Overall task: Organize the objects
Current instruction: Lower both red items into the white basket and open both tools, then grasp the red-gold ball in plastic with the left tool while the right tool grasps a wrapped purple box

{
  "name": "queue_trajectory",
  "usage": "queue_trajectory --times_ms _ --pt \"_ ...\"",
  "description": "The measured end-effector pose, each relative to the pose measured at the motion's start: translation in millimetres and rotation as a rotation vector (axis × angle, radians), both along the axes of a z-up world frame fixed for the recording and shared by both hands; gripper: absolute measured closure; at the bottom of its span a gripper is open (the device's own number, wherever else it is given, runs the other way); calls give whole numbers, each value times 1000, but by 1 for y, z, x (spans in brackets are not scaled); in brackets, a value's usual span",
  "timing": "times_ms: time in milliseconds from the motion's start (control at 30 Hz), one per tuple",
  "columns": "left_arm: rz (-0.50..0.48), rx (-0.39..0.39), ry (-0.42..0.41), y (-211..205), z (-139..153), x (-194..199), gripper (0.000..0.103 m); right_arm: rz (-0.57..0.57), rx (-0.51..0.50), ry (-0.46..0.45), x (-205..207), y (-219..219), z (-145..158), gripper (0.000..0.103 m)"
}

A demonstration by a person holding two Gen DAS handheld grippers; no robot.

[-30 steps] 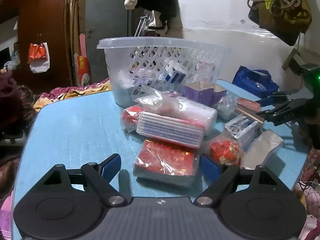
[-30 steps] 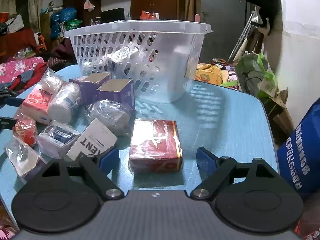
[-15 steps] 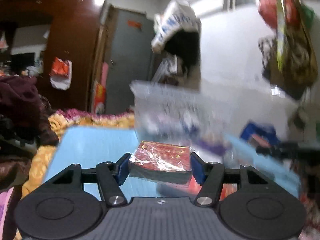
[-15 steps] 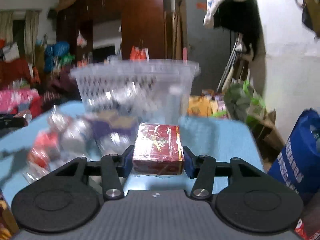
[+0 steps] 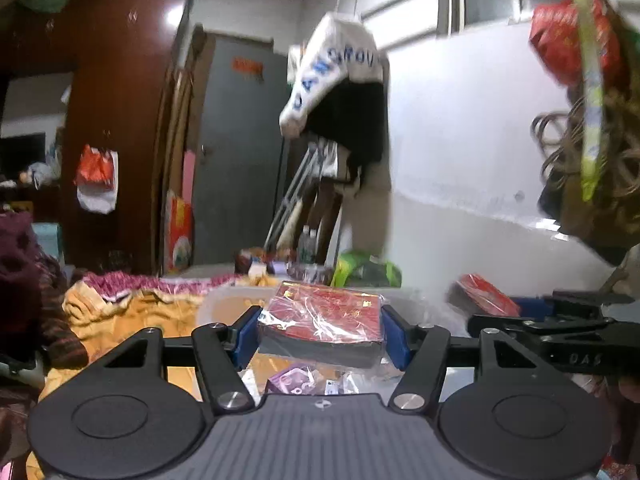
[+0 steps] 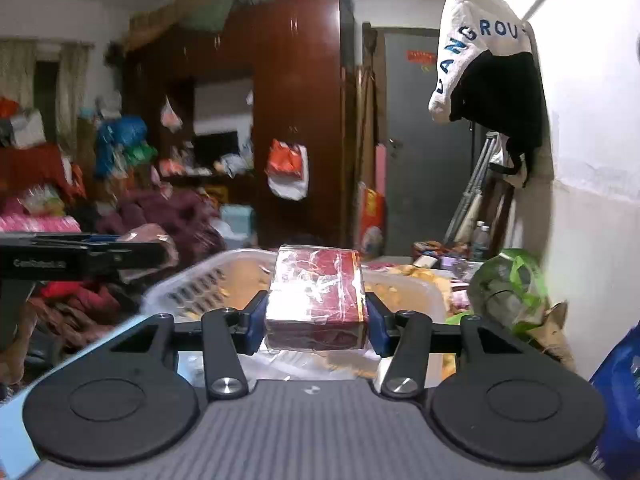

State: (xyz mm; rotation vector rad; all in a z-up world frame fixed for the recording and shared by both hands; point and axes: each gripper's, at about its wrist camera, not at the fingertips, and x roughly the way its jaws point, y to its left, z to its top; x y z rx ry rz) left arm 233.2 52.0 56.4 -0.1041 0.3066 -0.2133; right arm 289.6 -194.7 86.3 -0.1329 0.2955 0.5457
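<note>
My left gripper (image 5: pixel 320 330) is shut on a flat red packet in clear wrap (image 5: pixel 320 316), held up in the air over the white plastic basket (image 5: pixel 224 300). A purple carton (image 5: pixel 292 380) shows inside the basket below it. My right gripper (image 6: pixel 316 320) is shut on a dark red wrapped box (image 6: pixel 316 292), also lifted above the basket (image 6: pixel 192 284). In the left wrist view the right gripper (image 5: pixel 532 316) and its red box (image 5: pixel 480 294) appear at the right. In the right wrist view the left gripper (image 6: pixel 132 252) with its packet (image 6: pixel 148 238) appears at the left.
A corner of the blue table (image 6: pixel 16 412) shows at the lower left of the right wrist view. A green bag (image 6: pixel 508 284) and a blue bag (image 6: pixel 620 384) sit by the white wall on the right. Clothes and a dark wardrobe (image 6: pixel 300 120) fill the room behind.
Both grippers closed on their red packs lying on the table and lifted them. The packs now hang above the basket's rim, and the table items have dropped out of view.
</note>
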Motion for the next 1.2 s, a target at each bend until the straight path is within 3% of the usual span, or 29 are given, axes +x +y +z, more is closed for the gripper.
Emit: queue_trajectory --times_ms 33,67,133,200,367,500,700,833,933,1000,1100,1200 --pt "5 7 10 -3 -4 7 35 -5 -15 11 7 5 -2 49" --pt "13 28 10 -7 -8 14 26 -10 -25 12 14 8 -4 48" --pt "45 60 32 -8 -16 15 21 -40 -72 -14 15 11 -10 10" --pt "46 39 18 -2 -22 3 21 -51 -62 -66 -1 1 -15 0" --pt "21 -12 -25 10 -31 -47 16 -13 82 -27 -54 -46 -40 0" --pt "28 -50 -18 17 -51 -82 16 -31 92 24 -91 -65 -73 0" --pt "52 -74 25 21 -87 -118 16 76 34 132 -134 -49 -111 0" --pt "36 -78 51 17 -106 -145 16 140 58 157 -146 -36 -125 1" --pt "32 -31 59 8 -117 -162 16 171 47 152 -148 -23 -130 15" --pt "23 -7 66 3 -123 -169 16 195 48 165 -147 -17 -133 17" --pt "-1 15 78 -6 -130 -172 18 203 4 168 -149 -9 -140 34" --pt "-26 24 85 -18 -138 -174 21 180 25 146 -156 -23 -137 35"
